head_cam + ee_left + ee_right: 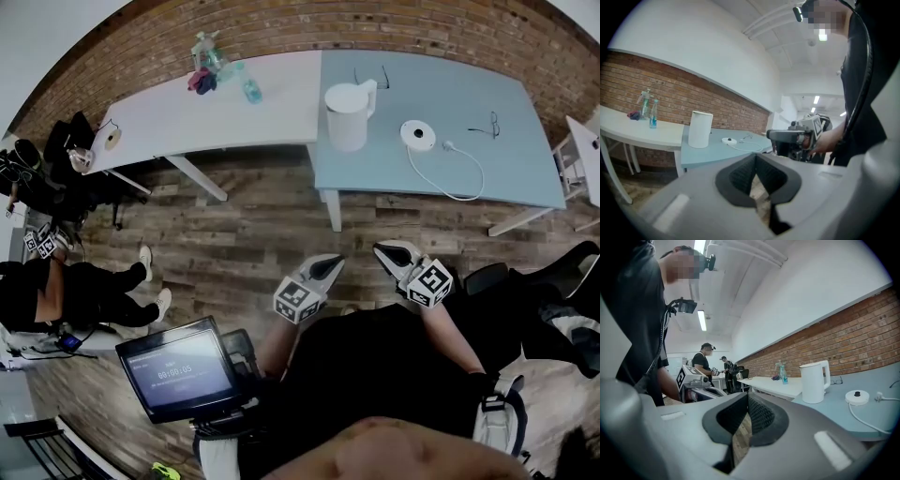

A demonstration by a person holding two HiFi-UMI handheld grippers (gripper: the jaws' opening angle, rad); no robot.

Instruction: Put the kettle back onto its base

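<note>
1. The kettle (349, 114) is standing upright on the pale blue desk (506, 141). It is a plain white cylinder with a matte skin, a flat lid and a loop handle on its side.
2. Its base (417, 134) is lying just beside it on the same desk, not touching it. The base is a flat white disc with a dark spot at its centre.
3. A thin white cord (457, 183) is looping from the base toward the desk's front edge.
4. A white desk (169, 122) is butting against the blue one, and a clear blue bottle (251, 89) is standing on it. A rough red brick wall (281, 28) is running behind both.
5. The left gripper (328, 266) is showing its ribbed dark pads meeting at the tips, closed on nothing.
6. The right gripper (388, 251) is looking the same, with its jaws pressed together and empty. Both are hanging over the worn plank floor (244, 244), well apart from the kettle.
7. Only the head view is showing the floor planks, the square-marker cubes from above and a dark screen (178, 370) near the person's knees.
8. Only the left gripper view is showing the other gripper from the side, gripped in a hand.
9. Only the right gripper view is showing people (704, 363) standing far down the room, and the kettle's handle in profile.
</note>
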